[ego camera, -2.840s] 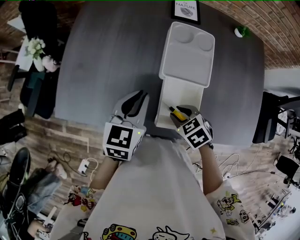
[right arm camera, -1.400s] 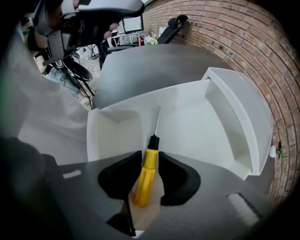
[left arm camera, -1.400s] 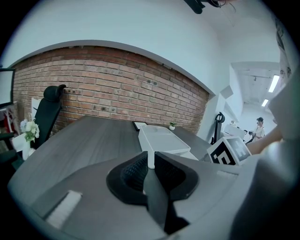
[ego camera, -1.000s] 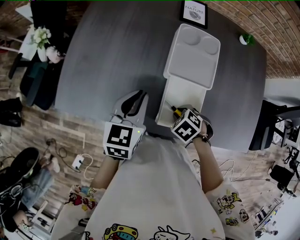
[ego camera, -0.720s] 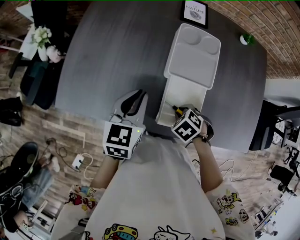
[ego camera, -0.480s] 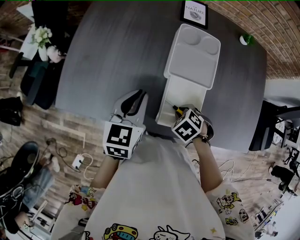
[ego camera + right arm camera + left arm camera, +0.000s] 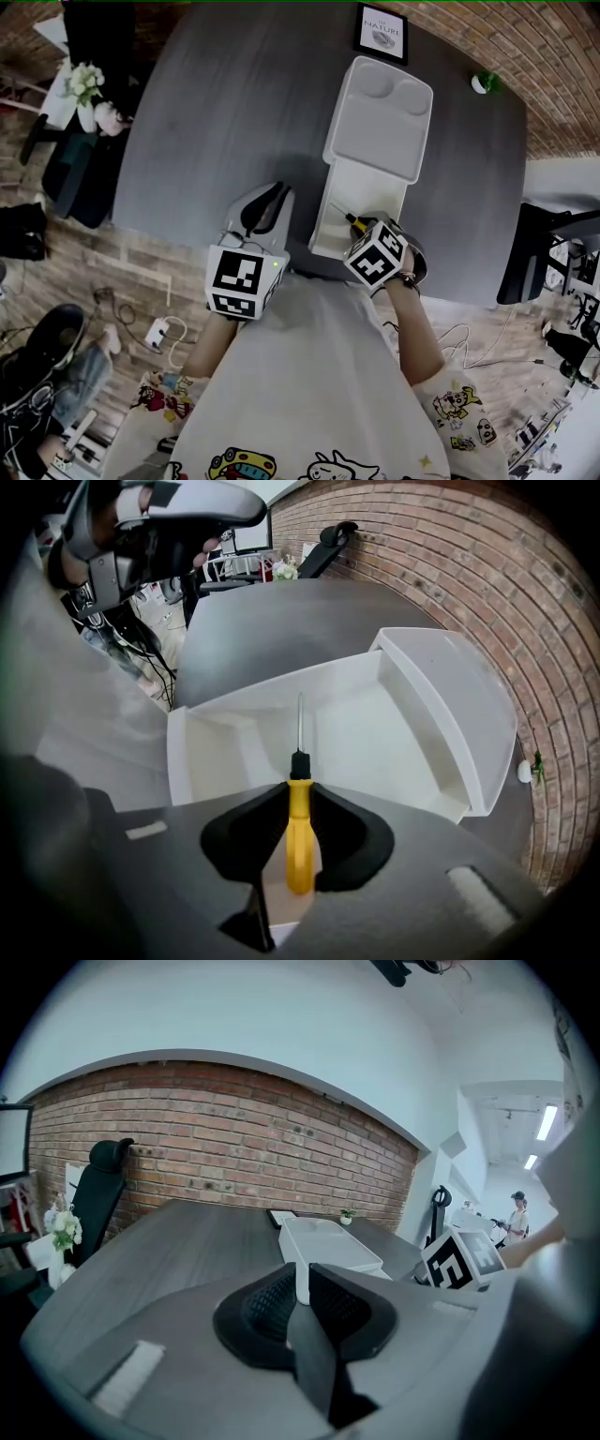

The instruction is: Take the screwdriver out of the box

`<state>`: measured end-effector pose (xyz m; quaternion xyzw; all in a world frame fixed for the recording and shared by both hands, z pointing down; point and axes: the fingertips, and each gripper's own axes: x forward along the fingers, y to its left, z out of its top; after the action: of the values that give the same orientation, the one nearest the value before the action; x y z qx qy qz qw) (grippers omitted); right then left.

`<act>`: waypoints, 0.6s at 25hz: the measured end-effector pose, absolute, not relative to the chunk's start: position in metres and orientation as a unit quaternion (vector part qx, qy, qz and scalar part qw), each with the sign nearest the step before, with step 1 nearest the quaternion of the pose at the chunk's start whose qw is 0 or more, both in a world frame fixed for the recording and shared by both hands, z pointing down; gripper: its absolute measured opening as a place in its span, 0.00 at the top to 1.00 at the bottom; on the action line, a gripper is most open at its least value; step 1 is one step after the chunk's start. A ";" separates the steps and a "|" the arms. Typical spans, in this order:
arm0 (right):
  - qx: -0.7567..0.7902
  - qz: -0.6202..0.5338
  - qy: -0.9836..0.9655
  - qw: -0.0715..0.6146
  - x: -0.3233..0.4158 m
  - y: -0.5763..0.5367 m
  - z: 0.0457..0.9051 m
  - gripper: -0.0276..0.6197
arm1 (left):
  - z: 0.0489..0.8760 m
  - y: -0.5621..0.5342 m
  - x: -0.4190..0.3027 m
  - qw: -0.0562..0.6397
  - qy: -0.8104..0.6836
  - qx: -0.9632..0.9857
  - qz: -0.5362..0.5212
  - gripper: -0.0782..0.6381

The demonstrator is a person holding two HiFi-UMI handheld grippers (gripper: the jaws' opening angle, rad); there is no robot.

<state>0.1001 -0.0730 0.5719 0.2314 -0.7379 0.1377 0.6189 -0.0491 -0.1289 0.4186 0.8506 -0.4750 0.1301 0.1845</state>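
The screwdriver (image 7: 298,829), with a yellow handle and a thin metal shaft, points into the open white box (image 7: 375,733). My right gripper (image 7: 298,794) points steeply down over the box's near end (image 7: 366,187). Its jaws have just been closing, and the pads now press the handle from both sides. In the head view only the shaft and a bit of the yellow handle (image 7: 353,221) show in front of the marker cube (image 7: 377,255). To the left of the box my left gripper (image 7: 267,202) rests on the table, shut and holding nothing (image 7: 305,1283).
The box's lid (image 7: 380,117) lies folded back, away from me. A framed picture (image 7: 382,30) and a small green plant (image 7: 482,84) stand at the table's far edge. Beyond the table's right side stands a black chair (image 7: 534,244), and flowers (image 7: 84,89) are off to the left.
My right gripper has tipped more steeply over the screwdriver's handle, which is now mostly hidden under the marker cube. The left gripper has stayed where it was.
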 end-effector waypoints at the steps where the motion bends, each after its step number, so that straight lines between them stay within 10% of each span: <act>1: 0.234 0.136 -0.738 0.618 0.100 -0.074 0.570 0.84 | 0.418 -0.129 -0.049 0.183 -0.475 0.851 0.129 0.82; 15: 0.301 0.105 -0.754 0.575 0.108 -0.102 0.525 0.84 | 0.400 -0.135 -0.039 0.159 -0.466 0.861 0.125 0.82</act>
<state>0.1083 -0.1024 0.5248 0.3014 -0.7535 0.1048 0.5748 -0.0389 -0.1354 0.4003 0.8612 -0.4663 0.1248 0.1591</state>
